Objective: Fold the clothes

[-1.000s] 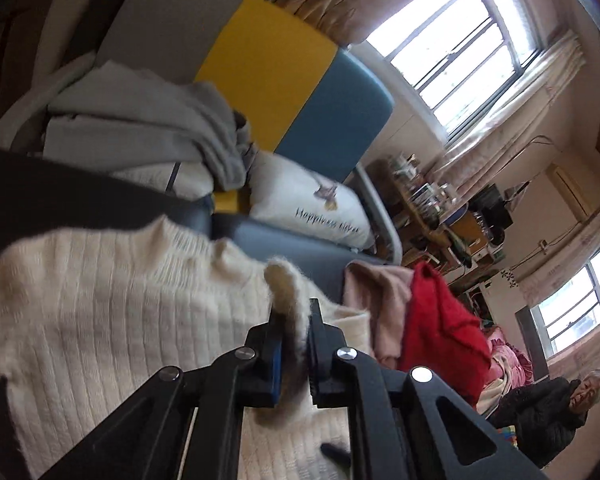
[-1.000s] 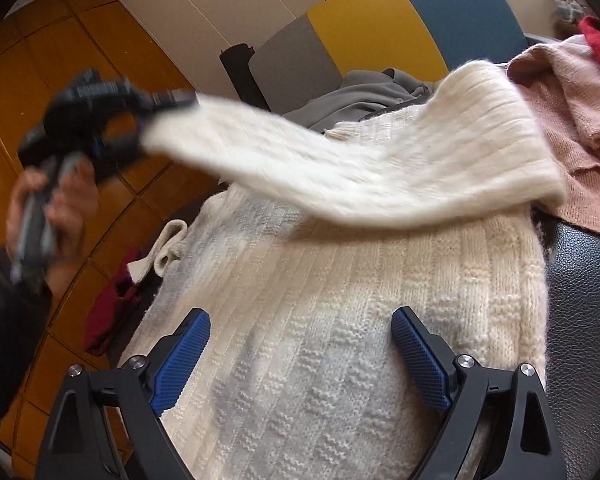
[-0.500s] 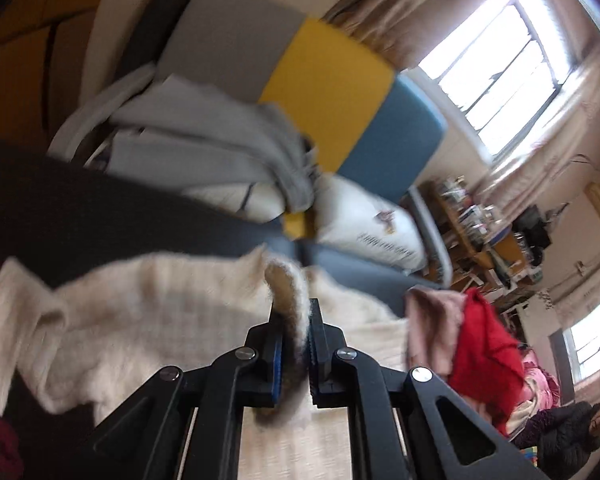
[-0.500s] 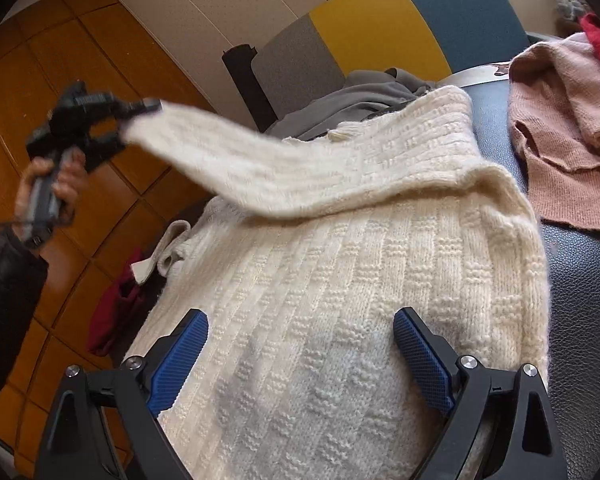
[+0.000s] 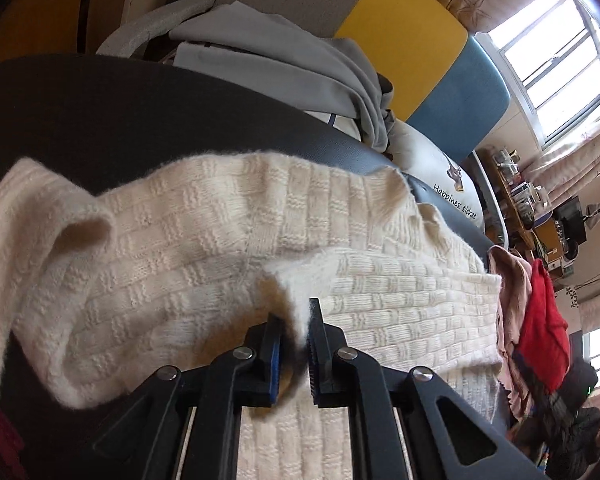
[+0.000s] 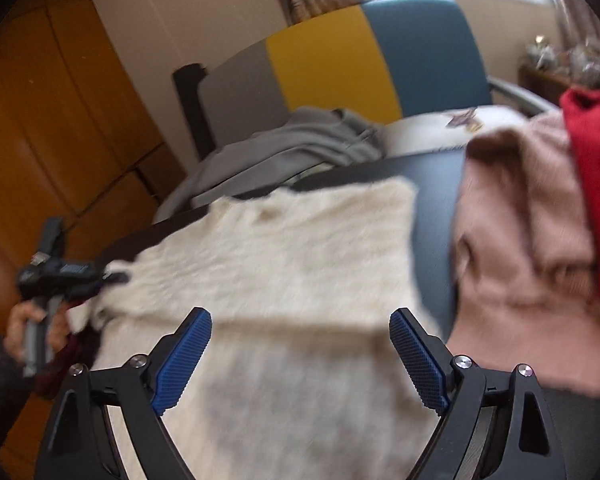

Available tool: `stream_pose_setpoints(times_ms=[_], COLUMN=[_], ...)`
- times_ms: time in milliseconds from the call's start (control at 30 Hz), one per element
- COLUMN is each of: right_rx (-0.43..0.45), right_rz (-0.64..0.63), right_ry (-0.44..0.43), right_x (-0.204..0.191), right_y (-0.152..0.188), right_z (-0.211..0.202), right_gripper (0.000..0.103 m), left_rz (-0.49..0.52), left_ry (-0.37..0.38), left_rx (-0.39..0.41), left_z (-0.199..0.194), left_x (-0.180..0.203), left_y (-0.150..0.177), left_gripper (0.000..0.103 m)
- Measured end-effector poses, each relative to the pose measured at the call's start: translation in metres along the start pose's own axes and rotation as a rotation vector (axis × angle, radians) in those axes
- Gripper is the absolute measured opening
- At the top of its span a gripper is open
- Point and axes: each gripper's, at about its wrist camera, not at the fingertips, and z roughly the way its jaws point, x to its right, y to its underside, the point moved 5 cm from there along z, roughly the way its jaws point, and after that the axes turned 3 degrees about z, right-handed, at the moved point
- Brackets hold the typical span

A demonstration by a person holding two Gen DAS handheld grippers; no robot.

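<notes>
A cream knitted sweater (image 5: 228, 240) lies spread on a dark padded surface (image 5: 100, 112). My left gripper (image 5: 294, 344) is shut on the cuff of its sleeve (image 5: 296, 292), which lies folded across the sweater's body. In the right wrist view the sweater (image 6: 284, 264) looks blurred, and the left gripper (image 6: 112, 278) holds the sleeve end at its left edge. My right gripper (image 6: 300, 340) is open and empty above the sweater's lower part.
A pink sweater (image 6: 520, 232) and a red garment (image 6: 592, 168) lie to the right. Grey clothes (image 5: 284, 64) and a white pillow (image 5: 432, 168) lie behind, before a grey, yellow and blue headboard (image 6: 340, 60). Wooden cabinets (image 6: 40, 140) stand at left.
My left gripper has carried the sleeve down and across, laying it over the sweater's body. My right gripper has lifted and drawn back, staying open.
</notes>
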Motion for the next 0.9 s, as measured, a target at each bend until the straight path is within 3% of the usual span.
stream_pose_setpoints(times_ms=[167, 267, 333, 367, 433, 500, 667, 767, 833, 900], right_rx=[-0.072, -0.147, -0.189, -0.194, -0.162, -0.150, -0.147, -0.128, -0.127, -0.083], right_rz=[-0.093, -0.096, -0.068, -0.085, -0.138, -0.133, -0.015, 0.028, 0.060, 0.059], right_ry=[0.169, 0.219, 0.184, 0.186, 0.210, 0.249, 0.273, 0.259, 0.258, 0.290], right_x=[0.022, 0.034, 0.037, 0.034, 0.030, 0.040, 0.070, 0.078, 0.084, 0.084], right_y=[-0.038, -0.043, -0.043, -0.044, -0.049, -0.050, -0.042, -0.040, -0.041, -0.047], right_z=[0.057, 0.091, 0.105, 0.104, 0.093, 0.087, 0.086, 0.082, 0.077, 0.062], right_gripper=[0.084, 0.074, 0.035, 0.033, 0.015, 0.015, 0.019, 0.036, 0.051, 0.051], left_rz=[-0.013, 0.023, 0.045, 0.044, 0.024, 0.012, -0.038, -0.140, -0.188, -0.152], left_ry=[0.009, 0.027, 0.054, 0.076, 0.123, 0.104, -0.056, 0.017, 0.013, -0.020], left_rx=[-0.004, 0.036, 0.097, 0.139, 0.196, 0.197, 0.056, 0.103, 0.132, 0.201], left_z=[0.011, 0.004, -0.011, -0.021, -0.035, -0.032, 0.027, 0.027, 0.016, -0.003], left_x=[-0.014, -0.006, 0.003, 0.006, 0.007, 0.004, -0.017, -0.029, -0.033, -0.027], left_y=[0.008, 0.006, -0.002, -0.006, -0.015, -0.021, -0.014, -0.016, -0.016, -0.017], left_gripper=[0.009, 0.009, 0.009, 0.009, 0.010, 0.010, 0.010, 0.010, 0.010, 0.010])
